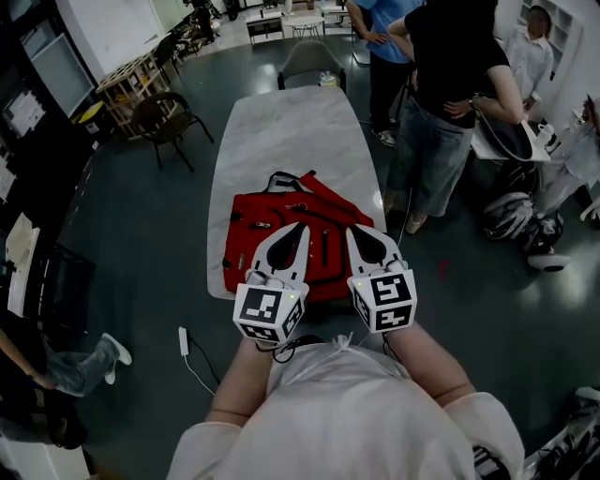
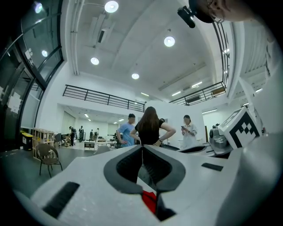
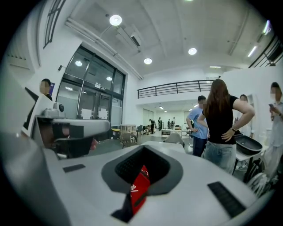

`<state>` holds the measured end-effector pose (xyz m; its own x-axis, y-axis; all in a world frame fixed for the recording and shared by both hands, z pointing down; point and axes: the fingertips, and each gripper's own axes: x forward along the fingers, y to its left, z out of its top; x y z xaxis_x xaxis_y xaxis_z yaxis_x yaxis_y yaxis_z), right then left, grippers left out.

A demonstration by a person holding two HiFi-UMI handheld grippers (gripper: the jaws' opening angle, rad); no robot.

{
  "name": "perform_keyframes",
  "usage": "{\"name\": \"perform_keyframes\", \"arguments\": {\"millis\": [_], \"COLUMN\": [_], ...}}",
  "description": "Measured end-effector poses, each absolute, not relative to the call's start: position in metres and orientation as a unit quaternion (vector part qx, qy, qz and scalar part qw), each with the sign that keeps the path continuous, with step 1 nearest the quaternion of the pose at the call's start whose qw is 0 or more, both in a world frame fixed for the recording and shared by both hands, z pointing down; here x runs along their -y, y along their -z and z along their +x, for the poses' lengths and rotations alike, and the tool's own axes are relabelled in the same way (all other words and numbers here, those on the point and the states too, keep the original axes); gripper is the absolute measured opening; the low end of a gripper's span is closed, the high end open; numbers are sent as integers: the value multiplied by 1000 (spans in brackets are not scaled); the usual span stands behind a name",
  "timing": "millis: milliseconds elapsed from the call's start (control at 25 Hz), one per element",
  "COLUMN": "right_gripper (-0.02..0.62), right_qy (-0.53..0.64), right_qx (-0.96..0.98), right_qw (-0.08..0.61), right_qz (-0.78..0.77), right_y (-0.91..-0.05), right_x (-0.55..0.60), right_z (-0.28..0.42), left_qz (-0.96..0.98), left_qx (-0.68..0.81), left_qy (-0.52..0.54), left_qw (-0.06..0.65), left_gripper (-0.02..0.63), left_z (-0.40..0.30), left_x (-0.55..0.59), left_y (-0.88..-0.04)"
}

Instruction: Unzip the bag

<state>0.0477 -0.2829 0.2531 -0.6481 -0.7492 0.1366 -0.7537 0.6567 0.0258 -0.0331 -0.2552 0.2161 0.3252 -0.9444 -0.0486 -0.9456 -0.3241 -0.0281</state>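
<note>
Red fabric backpack (image 1: 251, 255) flat on pale marble bench (image 1: 281, 131), left claw (image 1: 304, 226) closed over it, right claw (image 1: 352, 229) pinching its fabric

**Red bag on a pale table, white grippers above it**

Here's the bag (image 1: 292, 246), bright red with black straps and black trim, on a table (image 1: 281, 131) of pale grey with faint marble-like veining. The left gripper (image 1: 302, 228) and right gripper (image 1: 354, 230) are both white with dark grey jaw linings, and each carries black-and-white square markers at the back. In the right gripper view a red strip (image 3: 140, 183) with white print shows up. The floor (image 1: 141, 216) is a dark grey-green. One bystander (image 1: 450, 84) wears a black top and blue jeans, another (image 1: 380, 28) a light blue shirt.
</note>
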Motion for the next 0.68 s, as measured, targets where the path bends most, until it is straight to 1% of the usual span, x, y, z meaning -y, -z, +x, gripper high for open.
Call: {"name": "perform_keyframes", "arguments": {"millis": [680], "right_gripper": [28], "right_qy": [-10], "right_qx": [917], "right_qw": [56], "right_qz": [395], "right_y": [-247], "right_x": [288], "right_z": [43], "left_qz": [-807], "left_qx": [-591], "left_qy": [-8], "left_qw": [14], "left_gripper": [21], "left_z": [-30], "left_x": [264], "left_y": [-225]}}
